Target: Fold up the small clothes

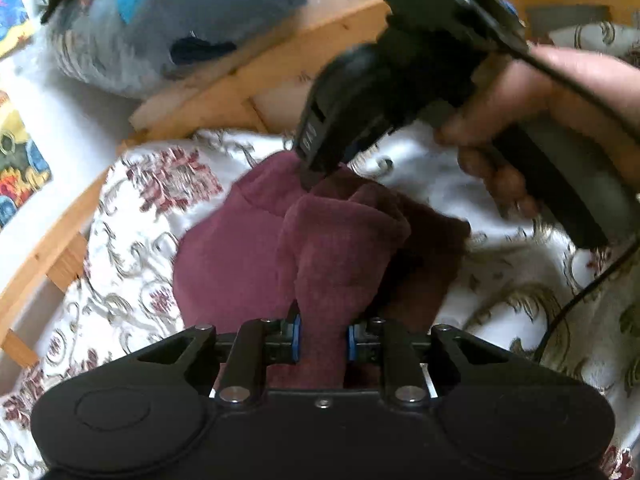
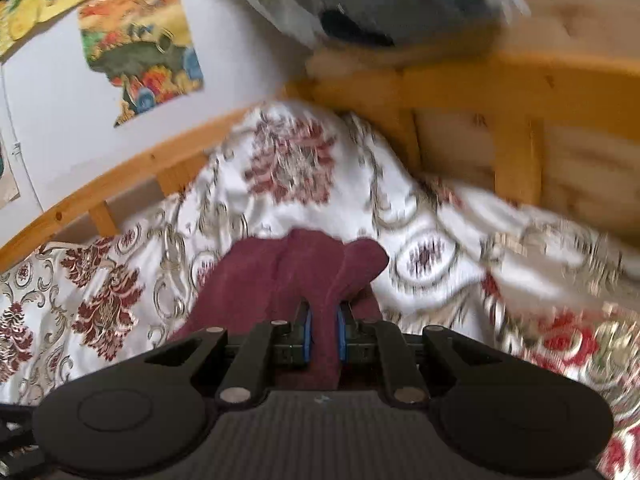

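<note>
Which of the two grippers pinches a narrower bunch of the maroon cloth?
The right gripper: its blue pads squeeze a thin strip of cloth, while the left gripper clamps a wider bunch.

The garment [image 1: 256,264] is being held above the bedspread [image 1: 132,240] between the left tongs [image 1: 323,340] and right tongs [image 1: 316,172], with the bed frame [image 1: 248,80] lying behind.

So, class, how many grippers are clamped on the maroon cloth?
2: the left gripper pinches the maroon cloth at its near end; the right gripper pinches another fold, seen at the far edge.
</note>
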The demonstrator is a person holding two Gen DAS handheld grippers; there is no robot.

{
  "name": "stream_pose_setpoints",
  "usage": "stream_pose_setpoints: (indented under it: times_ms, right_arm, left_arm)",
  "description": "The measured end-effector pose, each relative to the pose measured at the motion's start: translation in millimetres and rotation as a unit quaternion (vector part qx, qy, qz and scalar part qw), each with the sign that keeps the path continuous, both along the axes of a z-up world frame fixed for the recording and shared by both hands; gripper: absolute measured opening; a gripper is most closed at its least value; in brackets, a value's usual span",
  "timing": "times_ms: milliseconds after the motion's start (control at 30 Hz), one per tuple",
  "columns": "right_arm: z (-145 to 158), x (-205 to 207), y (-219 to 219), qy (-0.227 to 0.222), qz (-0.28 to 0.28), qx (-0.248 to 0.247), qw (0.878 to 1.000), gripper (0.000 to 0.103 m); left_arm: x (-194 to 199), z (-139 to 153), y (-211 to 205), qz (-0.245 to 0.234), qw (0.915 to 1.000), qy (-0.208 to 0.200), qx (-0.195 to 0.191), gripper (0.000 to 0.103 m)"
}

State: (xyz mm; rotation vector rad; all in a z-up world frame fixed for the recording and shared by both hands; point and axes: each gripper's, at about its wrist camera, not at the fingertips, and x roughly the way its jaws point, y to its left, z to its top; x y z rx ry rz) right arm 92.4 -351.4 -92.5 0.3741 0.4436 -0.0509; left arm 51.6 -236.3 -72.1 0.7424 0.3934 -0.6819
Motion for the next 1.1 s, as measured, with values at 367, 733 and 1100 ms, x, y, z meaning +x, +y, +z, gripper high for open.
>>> stream_pose_setpoints:
  times_ms: [367,733,1100]
  right_arm:
    - [-2,-10,-8,0.004,-0.02,-0.018,1.0,0.052]
    - [-13,-27,0,0.013,-0.039,0.01,0.999,0.079]
    - [-24,-17,21,0.018,-0.015,-0.035,0.999,0.103]
  left_arm:
    - [16,19,50,0.011,0.9732,0.158,-0.166,0.096]
    - [55,1,121,0.227,0.8759,0.256,-0.34,0.102]
    - [64,-30,122,0.288,0.8447,0.312,-0.326,0.102]
